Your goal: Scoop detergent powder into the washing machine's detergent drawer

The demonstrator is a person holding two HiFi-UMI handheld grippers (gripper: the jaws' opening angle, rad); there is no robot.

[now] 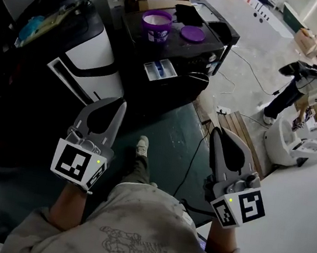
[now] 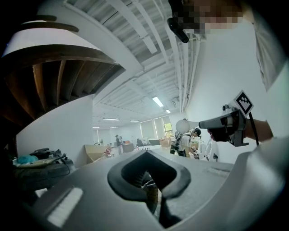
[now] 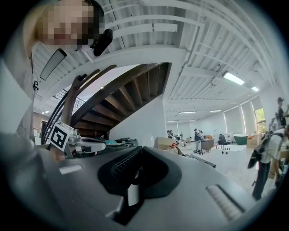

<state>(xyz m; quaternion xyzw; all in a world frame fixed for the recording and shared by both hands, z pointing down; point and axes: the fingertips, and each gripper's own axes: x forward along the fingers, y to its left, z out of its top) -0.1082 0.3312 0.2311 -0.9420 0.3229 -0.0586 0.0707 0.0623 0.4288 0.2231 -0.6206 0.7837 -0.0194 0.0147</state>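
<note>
**Desk:** What are the grippers doing?

**Me:** I read both as closed on nothing. The left gripper [image 1: 120, 103] has its smooth grey shells meeting at a point. Its own view shows only the ribbed black pads around a heart-shaped opening. The right gripper [image 1: 216, 131] looks the same. Both are raised side by side above my lap.

**Desk:** And the drawer?

**Me:** Only the head view shows it. The detergent drawer [image 1: 160, 70] sticks out of the front of the black washing machine [image 1: 213, 47], well ahead of both grippers. It is a small white tray with a blue compartment. On the machine's top, just behind it, stands a round purple tub [image 1: 156, 25], open and pale inside. Its flat purple lid [image 1: 192, 34] lies beside it.

**Desk:** Do the gripper views add anything?

**Me:** They point up and outward. I see a ribbed white ceiling, and the right gripper view shows the brown underside of a staircase [image 3: 118, 92].
</note>
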